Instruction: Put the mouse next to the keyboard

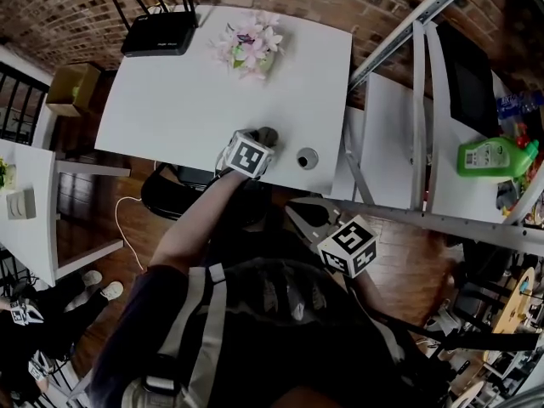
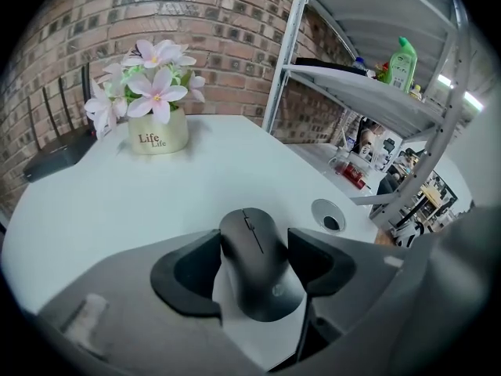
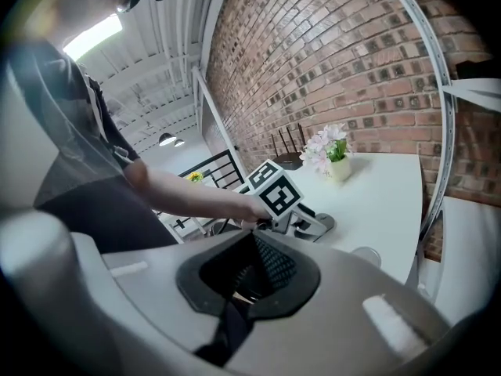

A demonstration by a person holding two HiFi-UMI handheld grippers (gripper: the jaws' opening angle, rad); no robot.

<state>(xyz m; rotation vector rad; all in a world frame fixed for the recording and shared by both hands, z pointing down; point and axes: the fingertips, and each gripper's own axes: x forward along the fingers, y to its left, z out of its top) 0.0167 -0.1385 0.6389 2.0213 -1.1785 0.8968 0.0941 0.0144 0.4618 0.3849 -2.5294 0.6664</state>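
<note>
Mouse (image 2: 250,241) lies on the white table (image 2: 117,210), close to its near edge and just beside the cable hole (image 2: 329,215). We note the left gripper (image 2: 254,265) closed on the mouse, one jaw against each flank. We record the right gripper (image 3: 244,284) off the table, past its near edge, jaws together, holding nothing. Flower pot (image 2: 158,135) stands towards the far edge.

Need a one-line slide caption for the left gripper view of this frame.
Left hand-held gripper clasps a black mouse at the white table edge, flower pot behind.
</note>
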